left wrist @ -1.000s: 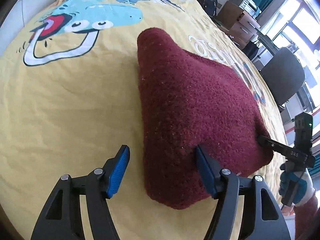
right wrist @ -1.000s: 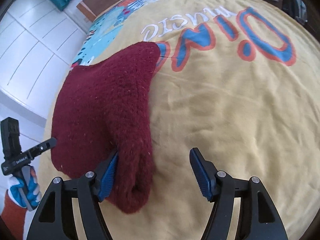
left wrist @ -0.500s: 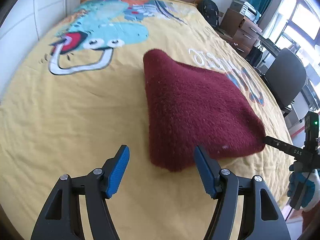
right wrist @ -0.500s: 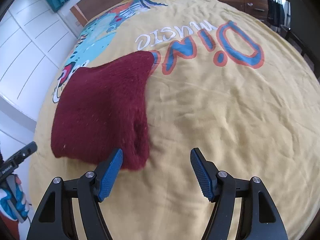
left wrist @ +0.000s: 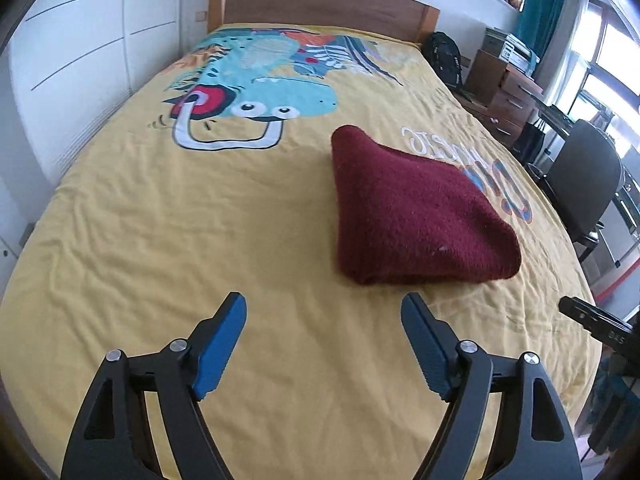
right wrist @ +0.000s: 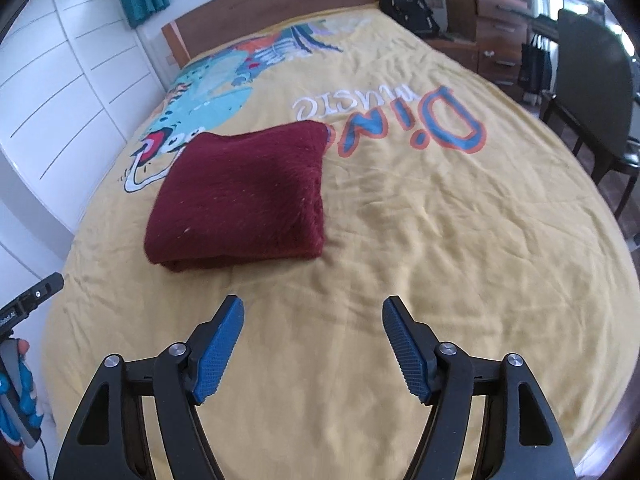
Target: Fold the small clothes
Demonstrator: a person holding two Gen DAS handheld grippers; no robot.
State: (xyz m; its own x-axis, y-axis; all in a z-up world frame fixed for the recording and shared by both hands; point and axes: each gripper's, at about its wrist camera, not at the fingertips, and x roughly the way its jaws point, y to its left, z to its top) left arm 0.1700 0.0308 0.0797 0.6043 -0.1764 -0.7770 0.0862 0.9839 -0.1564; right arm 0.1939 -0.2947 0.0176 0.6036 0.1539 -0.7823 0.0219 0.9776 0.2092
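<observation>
A dark red fuzzy garment [left wrist: 408, 212] lies folded in a compact stack on the yellow bedspread [left wrist: 200, 240]; it also shows in the right wrist view [right wrist: 244, 196]. My left gripper [left wrist: 324, 344] is open and empty, held above the bedspread short of the garment's near edge. My right gripper [right wrist: 312, 344] is open and empty too, back from the garment and a little to its right. Neither touches the cloth. The tip of the other gripper shows at the edge of each view [left wrist: 592, 320] [right wrist: 32, 300].
The bedspread has a dinosaur print [left wrist: 260, 96] and "Dino music" lettering [right wrist: 400, 116]. A wooden headboard [left wrist: 320, 4] and white wardrobe [right wrist: 60, 80] lie beyond. A black chair [left wrist: 580, 180], drawers [right wrist: 496, 40] and a backpack [left wrist: 444, 56] stand at the bed's right side.
Both grippers have drawn back and up from the folded garment, which they were touching a second ago. The garment now lies flat and alone on the bedspread.
</observation>
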